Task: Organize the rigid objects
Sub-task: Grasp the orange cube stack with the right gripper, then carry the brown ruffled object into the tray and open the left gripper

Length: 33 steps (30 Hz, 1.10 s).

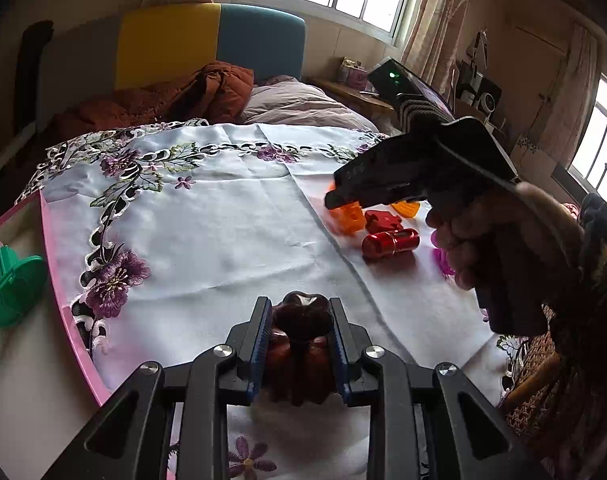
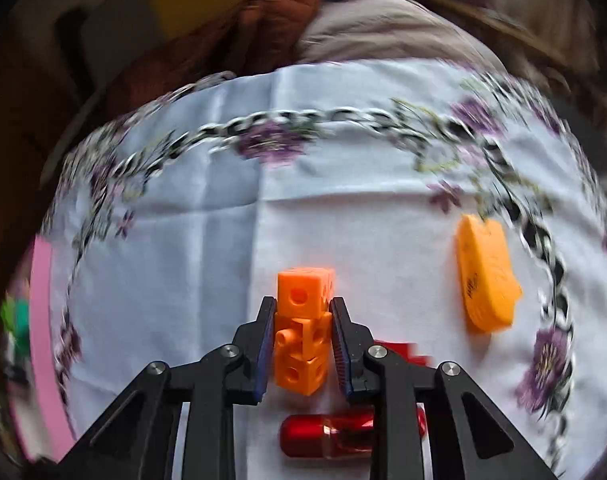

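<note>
We note the left tongs (image 1: 300,344) clamped on a dark brown carved piece (image 1: 299,320), held above the embroidered tablecloth (image 1: 223,240). The right tongs (image 2: 302,340) grip a stack of orange cubes (image 2: 303,328) on the desk, near a red cylinder (image 2: 327,436) and an orange flat piece (image 2: 485,276).

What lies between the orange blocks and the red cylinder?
In the left wrist view, a red block lies between the orange blocks and the red cylinder.
</note>
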Motion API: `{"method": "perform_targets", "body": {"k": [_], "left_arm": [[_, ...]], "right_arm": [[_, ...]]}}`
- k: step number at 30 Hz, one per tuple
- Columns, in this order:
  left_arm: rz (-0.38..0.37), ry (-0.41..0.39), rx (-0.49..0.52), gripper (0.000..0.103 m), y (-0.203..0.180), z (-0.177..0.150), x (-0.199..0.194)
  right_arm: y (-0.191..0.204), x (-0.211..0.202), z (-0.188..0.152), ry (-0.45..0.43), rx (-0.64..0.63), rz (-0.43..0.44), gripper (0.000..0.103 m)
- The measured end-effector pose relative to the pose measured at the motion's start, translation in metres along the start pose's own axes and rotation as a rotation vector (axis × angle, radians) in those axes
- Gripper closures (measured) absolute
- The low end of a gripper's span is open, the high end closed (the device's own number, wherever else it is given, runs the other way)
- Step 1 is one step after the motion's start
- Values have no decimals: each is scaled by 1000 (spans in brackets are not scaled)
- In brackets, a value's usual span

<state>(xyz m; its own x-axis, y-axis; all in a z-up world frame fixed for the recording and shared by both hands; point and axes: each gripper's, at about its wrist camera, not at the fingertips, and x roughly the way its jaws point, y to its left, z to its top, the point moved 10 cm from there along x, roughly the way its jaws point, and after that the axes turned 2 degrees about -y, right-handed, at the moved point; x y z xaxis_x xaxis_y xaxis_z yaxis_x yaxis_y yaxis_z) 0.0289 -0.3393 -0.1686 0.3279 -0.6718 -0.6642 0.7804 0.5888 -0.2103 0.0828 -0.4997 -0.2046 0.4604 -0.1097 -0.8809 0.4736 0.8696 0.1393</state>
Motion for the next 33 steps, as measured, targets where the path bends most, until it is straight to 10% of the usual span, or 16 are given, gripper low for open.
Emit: {"method": "perform_targets", "body": {"k": [7,33], "left_arm": [[2,-6,-9,76,1,0,-1],[44,6,5,81,0,2,-16]], "right_arm": [[39,9,-14,59,-100,137,76],[42,12,-15,36,-183,97,76]]}}
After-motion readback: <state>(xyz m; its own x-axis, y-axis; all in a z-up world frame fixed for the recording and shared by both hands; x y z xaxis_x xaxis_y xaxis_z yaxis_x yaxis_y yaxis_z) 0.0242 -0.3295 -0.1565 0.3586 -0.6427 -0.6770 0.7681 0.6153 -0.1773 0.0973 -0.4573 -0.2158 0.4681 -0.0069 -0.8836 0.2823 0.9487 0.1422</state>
